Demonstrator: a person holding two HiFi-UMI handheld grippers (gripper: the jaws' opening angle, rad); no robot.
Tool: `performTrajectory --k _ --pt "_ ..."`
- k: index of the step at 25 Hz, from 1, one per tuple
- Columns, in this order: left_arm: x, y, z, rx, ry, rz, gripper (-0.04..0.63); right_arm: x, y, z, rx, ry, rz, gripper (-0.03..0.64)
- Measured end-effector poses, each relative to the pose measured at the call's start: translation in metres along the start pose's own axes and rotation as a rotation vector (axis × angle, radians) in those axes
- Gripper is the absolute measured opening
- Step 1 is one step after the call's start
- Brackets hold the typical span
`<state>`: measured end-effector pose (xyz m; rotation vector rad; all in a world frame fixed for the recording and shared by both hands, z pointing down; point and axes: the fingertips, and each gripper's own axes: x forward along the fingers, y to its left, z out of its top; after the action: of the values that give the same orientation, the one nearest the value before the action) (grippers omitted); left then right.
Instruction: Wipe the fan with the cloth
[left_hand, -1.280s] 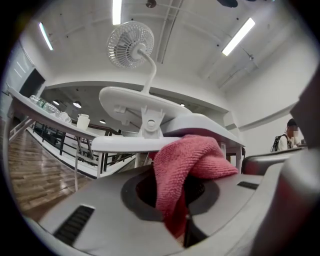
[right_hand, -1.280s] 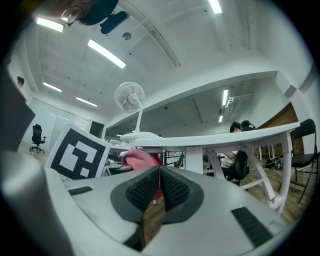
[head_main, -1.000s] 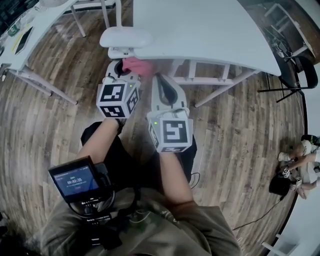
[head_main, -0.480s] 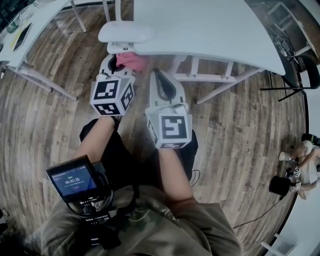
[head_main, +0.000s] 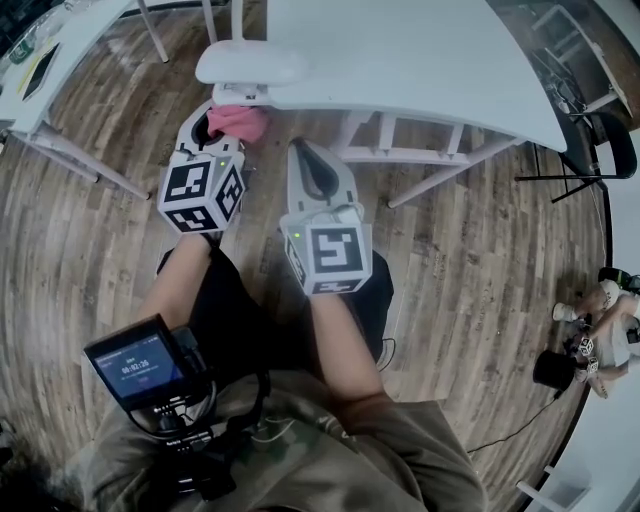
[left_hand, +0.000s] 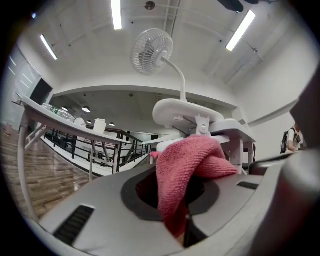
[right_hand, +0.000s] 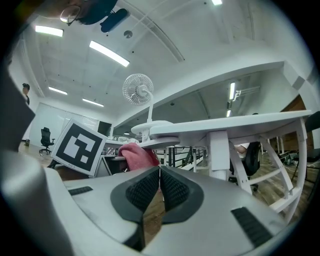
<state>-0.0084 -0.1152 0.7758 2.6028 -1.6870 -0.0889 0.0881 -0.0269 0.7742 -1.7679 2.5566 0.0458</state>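
My left gripper (head_main: 213, 122) was clamped on the pink cloth (left_hand: 186, 162), a bunched fold pinched between the pads and the rest bulging out over the tips. My right gripper (right_hand: 159, 180) was closed with nothing in it, its ribbed pads pressed flat together, and it sat just beside the left one, both pointing level. The cloth was close under the white base of the fan (left_hand: 153, 51); I couldn't tell whether it touched. The fan stood at the edge of the white table (head_main: 420, 60), its neck curving up to a round caged head. Wood flooring (head_main: 480, 280) lay below.
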Motion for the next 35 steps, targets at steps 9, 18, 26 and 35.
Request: performTrajectory --k 9,18,26,35 --pt "-0.009 0.026 -0.007 -0.031 0.011 0.048 0.072 0.004 0.020 -0.001 0.003 0.017 0.051 0.006" --pt "0.005 -0.018 -0.014 0.020 0.028 -0.028 0.074 -0.006 0.000 -0.008 -0.012 0.015 -0.001 0.006" --pt "0.018 -0.080 -0.022 0.054 0.035 -0.150 0.074 -0.012 -0.019 -0.006 -0.025 0.018 -0.068 0.006" --pt "0.037 -0.111 -0.019 0.050 0.022 -0.209 0.074 -0.025 -0.037 -0.004 -0.058 0.026 -0.108 0.005"
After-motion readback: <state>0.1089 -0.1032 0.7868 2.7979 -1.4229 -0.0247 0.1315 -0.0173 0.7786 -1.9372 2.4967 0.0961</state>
